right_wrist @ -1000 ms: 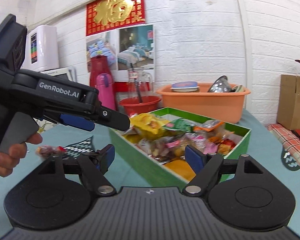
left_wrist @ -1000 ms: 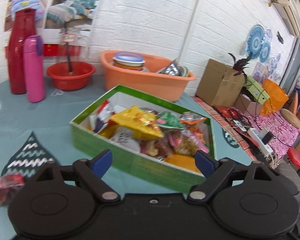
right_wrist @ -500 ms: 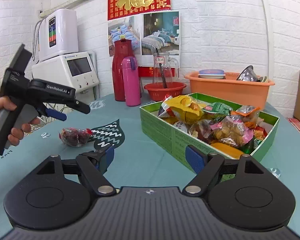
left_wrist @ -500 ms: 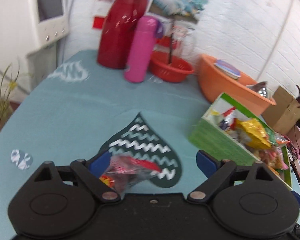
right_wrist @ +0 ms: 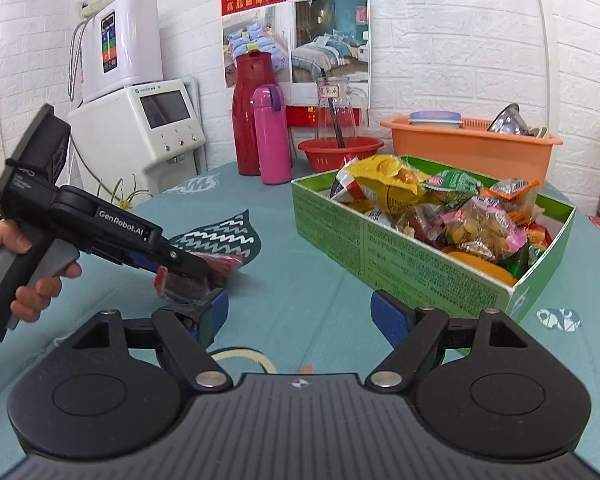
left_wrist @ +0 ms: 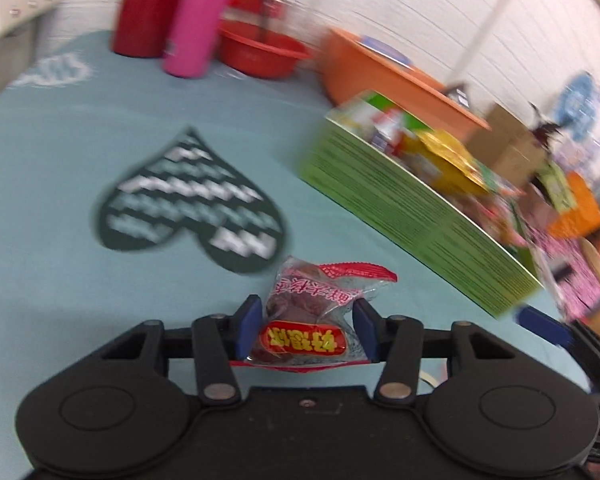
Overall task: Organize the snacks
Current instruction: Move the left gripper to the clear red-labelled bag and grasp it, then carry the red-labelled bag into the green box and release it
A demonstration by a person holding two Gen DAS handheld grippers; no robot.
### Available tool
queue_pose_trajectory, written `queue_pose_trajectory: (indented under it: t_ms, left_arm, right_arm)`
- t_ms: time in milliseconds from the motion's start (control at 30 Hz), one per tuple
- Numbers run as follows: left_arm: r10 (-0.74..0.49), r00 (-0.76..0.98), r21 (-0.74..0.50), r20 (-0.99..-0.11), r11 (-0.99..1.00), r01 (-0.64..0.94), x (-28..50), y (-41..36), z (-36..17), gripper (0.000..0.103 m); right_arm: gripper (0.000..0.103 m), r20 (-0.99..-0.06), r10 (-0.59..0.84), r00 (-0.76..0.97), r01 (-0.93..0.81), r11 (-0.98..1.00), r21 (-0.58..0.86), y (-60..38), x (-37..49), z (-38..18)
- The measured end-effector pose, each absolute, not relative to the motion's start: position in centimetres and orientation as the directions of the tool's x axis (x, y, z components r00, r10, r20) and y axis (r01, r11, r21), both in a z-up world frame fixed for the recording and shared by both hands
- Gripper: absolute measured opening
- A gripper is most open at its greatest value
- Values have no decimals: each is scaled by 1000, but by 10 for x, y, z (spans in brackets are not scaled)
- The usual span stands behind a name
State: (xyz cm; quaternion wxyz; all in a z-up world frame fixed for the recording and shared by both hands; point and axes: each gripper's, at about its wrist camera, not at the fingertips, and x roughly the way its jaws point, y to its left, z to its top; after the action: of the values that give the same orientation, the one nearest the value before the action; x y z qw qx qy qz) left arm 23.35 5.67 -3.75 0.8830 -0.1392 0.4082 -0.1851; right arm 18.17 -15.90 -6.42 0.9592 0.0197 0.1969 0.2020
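Observation:
My left gripper (left_wrist: 306, 330) is shut on a clear snack packet with red trim and dark fruit (left_wrist: 314, 308), just above the teal tablecloth. In the right wrist view the same gripper (right_wrist: 188, 270) holds the packet (right_wrist: 220, 264) left of the green box. The green snack box (right_wrist: 400, 240) holds several packets, with a yellow bag (right_wrist: 384, 180) on top. In the left wrist view the green box (left_wrist: 412, 204) lies ahead to the right. My right gripper (right_wrist: 298, 316) is open and empty, low over the table in front of the box.
A red jug (right_wrist: 254, 116), a pink flask (right_wrist: 270, 134), a red bowl (right_wrist: 340, 152) with a glass jug and an orange basin (right_wrist: 468, 148) stand at the back. A white machine (right_wrist: 140, 120) stands beyond the left edge. A dark heart print (left_wrist: 192, 200) marks the cloth.
My left gripper swung left from the box, came down on the loose red packet and closed on it. My right gripper drew back a little and stayed open.

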Motion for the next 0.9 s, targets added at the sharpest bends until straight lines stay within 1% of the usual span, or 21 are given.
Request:
queue_pose_trajectory:
  t_ms: [33,67,100,133,200,333,433,533,667,700,733,767,800,833,900]
  left_arm:
    - [-463,583,-403,-667,883,240,228,49,-37,77]
    - [-481,577,-407,-661,875,263,222,42,-36,81]
    - [-491,576,-409,-653,869,278,217,37,-34,95]
    - [-494,584,-409,-644,868,282,212,36,-32,103]
    - [-495,602,-417,-626,866,278,205,37,-28,103]
    - [-527,580,-476,-621,842,254,209,43,-30,103]
    - [-544,560,-510,-625,828,235,213,41,-36,103]
    - [-548,551,-514,-630,826,233,215,35,-40,103]
    - [-550,543,-513,-634,825,237,218,29,-43,103]
    - [-550,539,-510,-638,826,238,218,27,-45,87]
    - [-552,534,-508,-640,826,244,218,24,-47,78]
    - [-542,544,-495,-640,833,248,218,22,-47,77]
    - [-537,551,-482,-639,838,257,217,19,-47,70]
    - [-537,551,-478,-638,838,264,216,17,-46,68]
    - [-534,558,-467,-636,841,273,213,11,-44,67]
  right_arm:
    - [103,-377,400,835,-383,915,122,-158,181,-66]
    - [103,-384,405,830,-387,913,127,-158,181,-68]
    - [103,-391,409,825,-390,912,130,-158,180,-69]
    - [103,-400,415,817,-395,909,136,-158,180,-71]
    - [103,-416,436,798,-408,899,160,-157,180,-75]
    - [103,-435,493,753,-437,870,229,-148,183,-81]
    - [103,-432,533,728,-461,846,268,-135,186,-82]
    - [103,-431,544,720,-462,839,286,-123,193,-82]
    - [103,-461,526,714,-437,850,294,-111,206,-88]
    - [103,-466,520,716,-426,854,299,-111,209,-90]
    - [98,-471,519,713,-422,855,303,-110,210,-91]
    - [77,-466,527,711,-425,850,313,-111,210,-92]
    - [75,-467,520,715,-426,854,298,-111,208,-91]
    - [70,-469,507,723,-429,862,270,-111,205,-90]
    - [69,-469,489,735,-431,872,233,-112,200,-88]
